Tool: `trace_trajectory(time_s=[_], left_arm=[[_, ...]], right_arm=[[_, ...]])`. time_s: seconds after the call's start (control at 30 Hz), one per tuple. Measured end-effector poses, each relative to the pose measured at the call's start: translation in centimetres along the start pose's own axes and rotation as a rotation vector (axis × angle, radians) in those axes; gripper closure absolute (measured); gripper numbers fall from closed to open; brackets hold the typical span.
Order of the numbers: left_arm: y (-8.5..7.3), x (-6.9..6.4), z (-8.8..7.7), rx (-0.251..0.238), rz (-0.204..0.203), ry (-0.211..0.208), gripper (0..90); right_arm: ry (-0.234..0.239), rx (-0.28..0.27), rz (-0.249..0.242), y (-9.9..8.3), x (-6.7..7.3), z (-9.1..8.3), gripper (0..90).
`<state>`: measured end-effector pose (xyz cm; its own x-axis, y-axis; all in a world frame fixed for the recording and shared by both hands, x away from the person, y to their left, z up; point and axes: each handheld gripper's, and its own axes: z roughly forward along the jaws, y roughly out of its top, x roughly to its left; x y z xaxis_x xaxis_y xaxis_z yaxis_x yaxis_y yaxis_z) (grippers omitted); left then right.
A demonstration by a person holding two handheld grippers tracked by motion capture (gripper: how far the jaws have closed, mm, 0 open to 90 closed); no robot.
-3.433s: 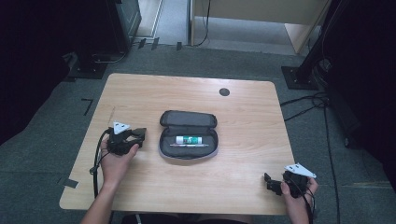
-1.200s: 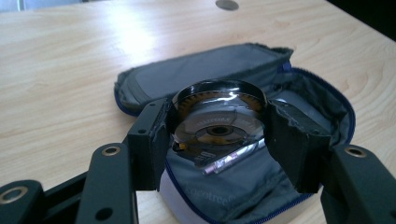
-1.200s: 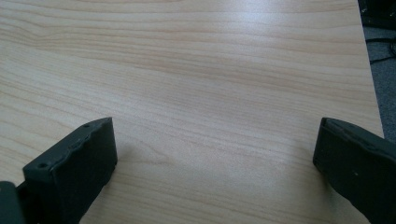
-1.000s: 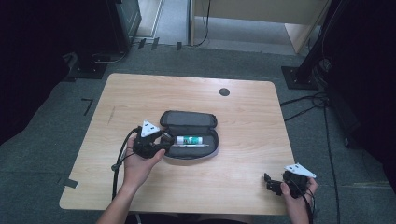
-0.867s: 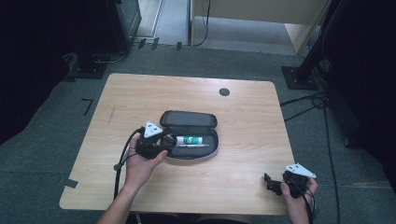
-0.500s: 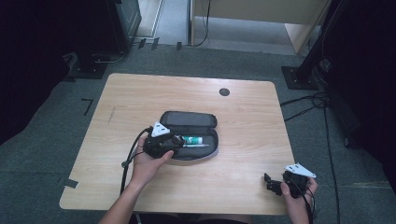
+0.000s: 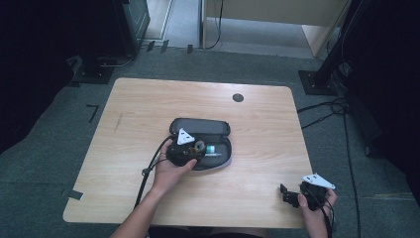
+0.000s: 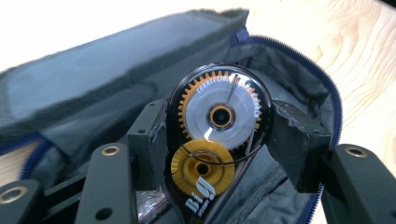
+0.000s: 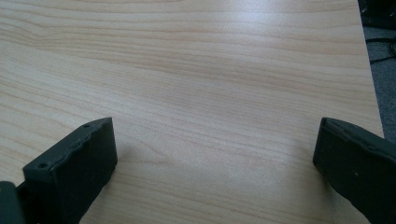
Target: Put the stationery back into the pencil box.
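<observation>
Black fabric pencil case (image 7: 218, 130) lies open mid-table; the left hand-held gripper (image 8: 219, 126) is clamped on a correction tape dispenser (image 8: 219, 116) just above its interior. Lower it flat beside the glue stick (image 7: 212, 148) before releasing. The right hand-held gripper (image 9: 215, 154) rests, jaws apart, near the table's (image 7: 148, 104) front right corner.

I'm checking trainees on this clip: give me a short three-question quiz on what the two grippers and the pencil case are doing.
1. True or false: the left gripper holds a correction tape dispenser between its jaws.
2. The open pencil case already contains: A) a green-and-white tube, B) scissors, C) a ruler.
3. Fill in: the right gripper rests over bare ____ with its jaws apart.

Key: 1 true, the pads press its sides above the case lining. 2 A. 3 table.
</observation>
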<state>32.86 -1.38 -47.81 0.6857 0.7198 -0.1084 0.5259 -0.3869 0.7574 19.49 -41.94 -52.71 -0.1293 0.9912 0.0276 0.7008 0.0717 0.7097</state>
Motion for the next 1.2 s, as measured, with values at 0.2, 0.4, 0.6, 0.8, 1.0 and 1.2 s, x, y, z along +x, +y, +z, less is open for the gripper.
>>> trace_trajectory(time_s=[0.2,0.4,0.6,0.8,1.0,1.2], left_arm=[[-0.2,-0.3,0.7,0.034,0.0,0.001,41.6],[-0.1,0.0,0.5,0.032,-0.027,0.008,35.9],[-0.1,0.3,-0.4,-0.001,-0.061,0.001,22.8],[0.0,1.1,-2.0,-0.054,-0.097,0.005,13.9],[-0.3,1.8,-3.6,-0.083,-0.11,0.031,3.4],[-0.8,2.4,-4.5,-0.097,-0.127,0.049,0.0]], right_arm=[[0.0,0.0,0.0,0.0,0.0,0.0,0.0],[0.0,0.0,-0.001,0.0,0.0,0.0,0.0],[0.0,0.0,0.0,0.0,0.0,0.0,0.0],[0.0,0.0,-0.001,0.0,0.0,0.0,0.0],[0.0,0.0,-0.001,0.0,0.0,0.0,0.0],[0.0,0.0,0.0,0.0,0.0,0.0,0.0]])
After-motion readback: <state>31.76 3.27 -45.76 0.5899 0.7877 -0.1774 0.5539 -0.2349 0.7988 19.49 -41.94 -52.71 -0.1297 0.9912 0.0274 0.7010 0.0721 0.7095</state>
